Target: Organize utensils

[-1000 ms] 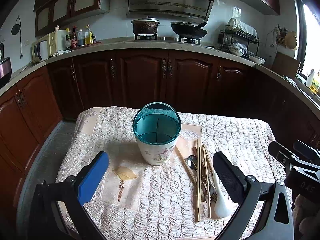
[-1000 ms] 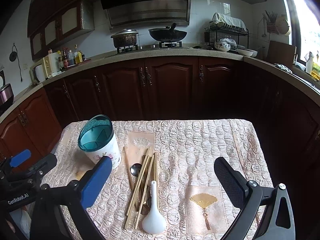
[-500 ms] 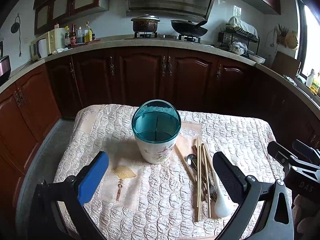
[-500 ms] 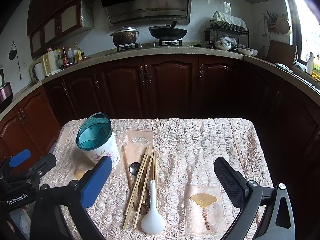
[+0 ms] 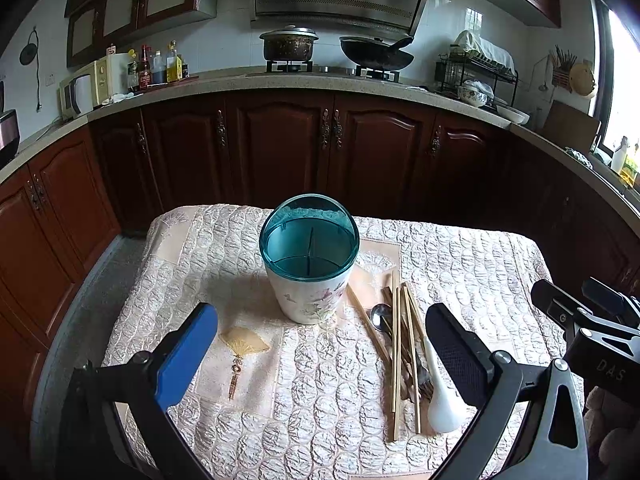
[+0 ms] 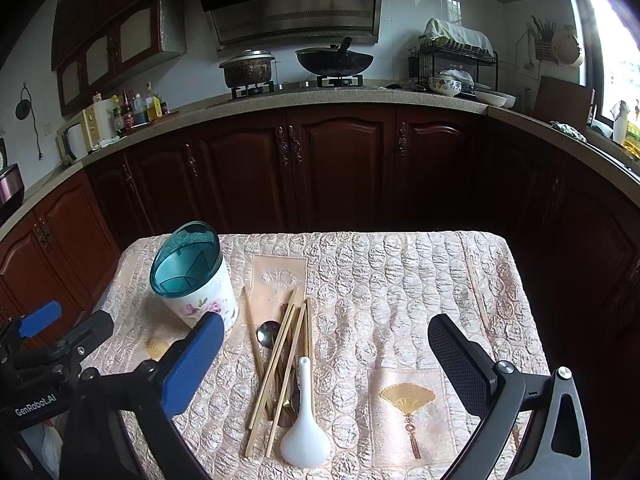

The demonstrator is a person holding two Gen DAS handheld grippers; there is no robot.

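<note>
A white floral utensil holder (image 5: pixel 310 280) (image 6: pixel 200 292) with a teal divided rim stands upright on the quilted table. To its right lies a pile of wooden chopsticks (image 5: pixel 396 344) (image 6: pixel 280 356), a metal spoon (image 5: pixel 380 314) (image 6: pixel 268 332) and a white ceramic spoon (image 5: pixel 440 400) (image 6: pixel 306 428). My left gripper (image 5: pixel 320 356) is open above the table's near side, with the holder just beyond its fingers. My right gripper (image 6: pixel 324 360) is open, hovering over the near end of the pile. Neither holds anything.
The table wears a cream quilted cloth (image 6: pixel 400 280) with fan motifs (image 6: pixel 408 400). Dark wood cabinets (image 5: pixel 280 152) ring the table, and a counter behind carries a pot (image 5: pixel 288 42), a wok (image 5: pixel 376 54) and a dish rack (image 5: pixel 476 68).
Both views have shifted slightly, with the holder and utensils sitting a little higher in the frames. The objects themselves have not moved, and both grippers remain open.
</note>
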